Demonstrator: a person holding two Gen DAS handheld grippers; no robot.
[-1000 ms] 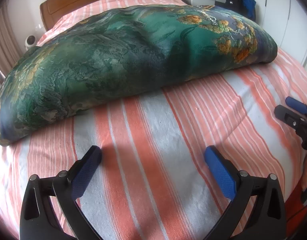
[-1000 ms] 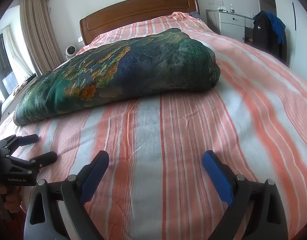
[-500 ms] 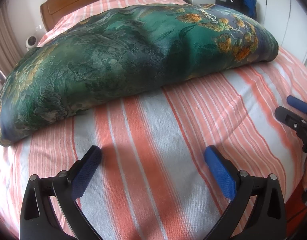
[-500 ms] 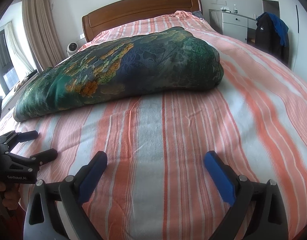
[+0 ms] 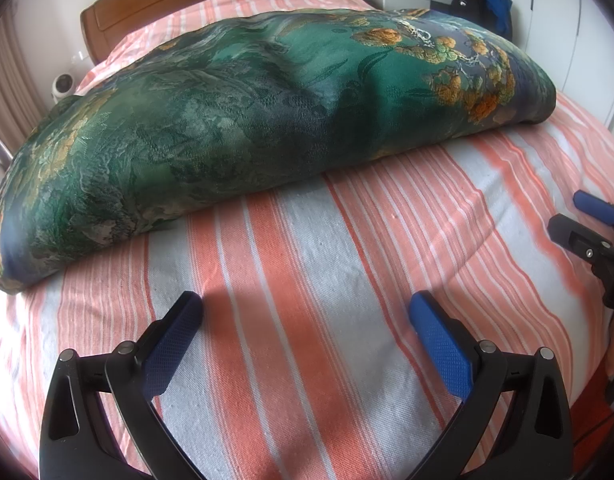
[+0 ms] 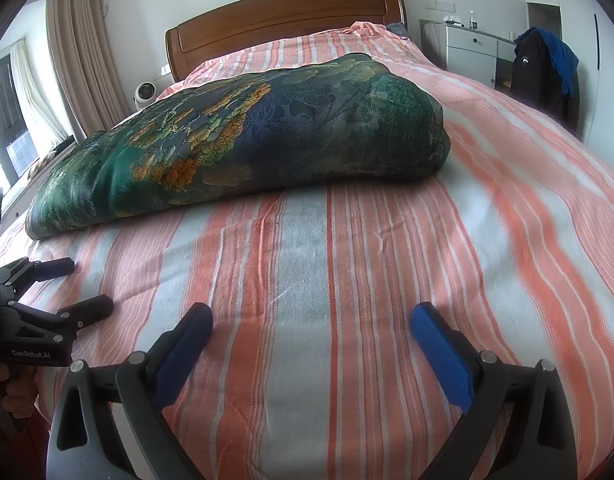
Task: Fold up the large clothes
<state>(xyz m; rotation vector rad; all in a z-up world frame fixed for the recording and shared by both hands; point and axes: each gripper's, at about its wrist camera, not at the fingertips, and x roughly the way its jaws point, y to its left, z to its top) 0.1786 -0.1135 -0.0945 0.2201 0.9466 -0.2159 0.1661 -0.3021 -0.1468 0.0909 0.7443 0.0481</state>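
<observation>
A large green quilt with gold and blue flower pattern [image 5: 267, 112] lies folded in a thick long bundle across the middle of the bed; it also shows in the right wrist view [image 6: 243, 144]. My left gripper [image 5: 306, 308] is open and empty, low over the striped sheet in front of the bundle. My right gripper [image 6: 311, 316] is open and empty, also in front of the bundle, towards its right end. Each gripper shows at the edge of the other's view: the right one [image 5: 579, 220] and the left one [image 6: 75, 284].
The bed [image 6: 387, 248] has an orange, white and grey striped sheet and a wooden headboard [image 6: 283, 20]. A white dresser [image 6: 467, 52] and a chair with dark clothes [image 6: 547, 68] stand to the right. A curtain [image 6: 79, 60] and small white fan [image 6: 145, 94] are at the left.
Both grippers have moved slightly forward towards the quilt. Both stay open and empty.
</observation>
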